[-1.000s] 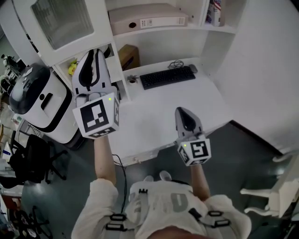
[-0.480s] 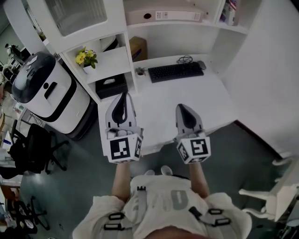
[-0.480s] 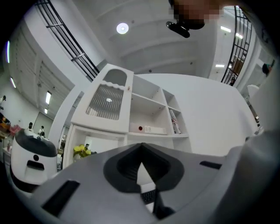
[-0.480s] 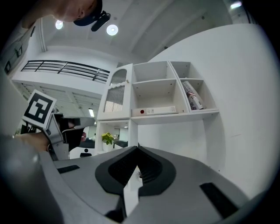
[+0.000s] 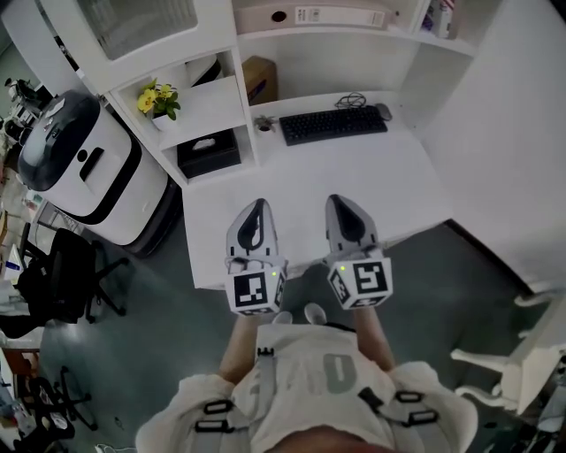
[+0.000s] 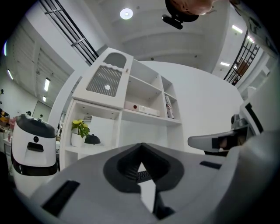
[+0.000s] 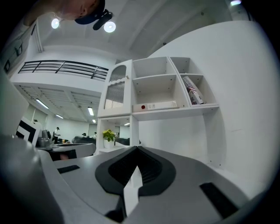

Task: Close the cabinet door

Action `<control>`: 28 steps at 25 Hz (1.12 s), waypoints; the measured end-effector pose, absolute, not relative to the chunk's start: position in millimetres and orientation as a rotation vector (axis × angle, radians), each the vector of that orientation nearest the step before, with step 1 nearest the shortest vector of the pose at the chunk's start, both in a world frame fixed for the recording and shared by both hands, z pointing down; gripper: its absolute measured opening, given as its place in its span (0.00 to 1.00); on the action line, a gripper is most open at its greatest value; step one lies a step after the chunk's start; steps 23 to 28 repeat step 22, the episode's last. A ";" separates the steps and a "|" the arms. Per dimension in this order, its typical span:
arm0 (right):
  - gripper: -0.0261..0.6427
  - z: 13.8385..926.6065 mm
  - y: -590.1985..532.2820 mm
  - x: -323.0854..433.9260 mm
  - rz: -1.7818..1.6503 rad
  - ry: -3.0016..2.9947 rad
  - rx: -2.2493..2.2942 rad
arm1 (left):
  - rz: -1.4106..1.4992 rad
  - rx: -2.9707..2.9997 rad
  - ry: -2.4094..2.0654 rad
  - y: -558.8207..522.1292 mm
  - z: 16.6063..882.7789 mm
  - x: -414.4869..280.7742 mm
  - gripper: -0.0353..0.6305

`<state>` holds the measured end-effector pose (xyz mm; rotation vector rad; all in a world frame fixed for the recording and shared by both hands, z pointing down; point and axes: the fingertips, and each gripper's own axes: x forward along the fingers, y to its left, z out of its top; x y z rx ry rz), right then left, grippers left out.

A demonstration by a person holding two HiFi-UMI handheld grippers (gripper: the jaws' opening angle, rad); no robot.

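Note:
The white cabinet door (image 5: 133, 22) with its ribbed glass pane lies flush over the upper left compartment, also visible in the left gripper view (image 6: 105, 81) and the right gripper view (image 7: 116, 89). My left gripper (image 5: 256, 205) hovers low over the desk's front edge, far below the door, pointing at the shelves. Its jaws are shut with nothing between them (image 6: 141, 146). Beside it my right gripper (image 5: 340, 202) points the same way, level. Its jaws (image 7: 136, 151) are also shut and hold nothing.
On the white desk (image 5: 380, 186) lies a black keyboard (image 5: 333, 125). The shelves hold a yellow-flowered plant (image 5: 152, 99), a black box (image 5: 209, 152), a cardboard box (image 5: 258, 78) and a binder (image 5: 309, 16). A white and black machine (image 5: 80, 168) and an office chair (image 5: 62, 283) stand at the left.
My left gripper has dropped from up by the shelves to the desk's front edge, beside the right gripper. The right gripper has hardly moved.

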<state>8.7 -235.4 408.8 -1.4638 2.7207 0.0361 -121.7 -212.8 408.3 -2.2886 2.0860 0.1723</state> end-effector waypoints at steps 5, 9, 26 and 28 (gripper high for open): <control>0.04 411.5 -235.1 13.8 0.001 2.713 -1.472 | 0.138 -2.298 2.074 -214.1 411.8 -119.2 0.06; 0.04 415.7 -234.4 15.8 -0.012 2.716 -1.474 | 0.095 -2.308 2.083 -214.6 421.2 -119.6 0.06; 0.04 422.0 -230.7 32.0 -0.032 2.713 -1.485 | 0.075 -2.325 2.082 -212.4 427.2 -105.1 0.06; 0.04 422.0 -230.7 32.0 -0.032 2.713 -1.485 | 0.075 -2.325 2.082 -212.4 427.2 -105.1 0.06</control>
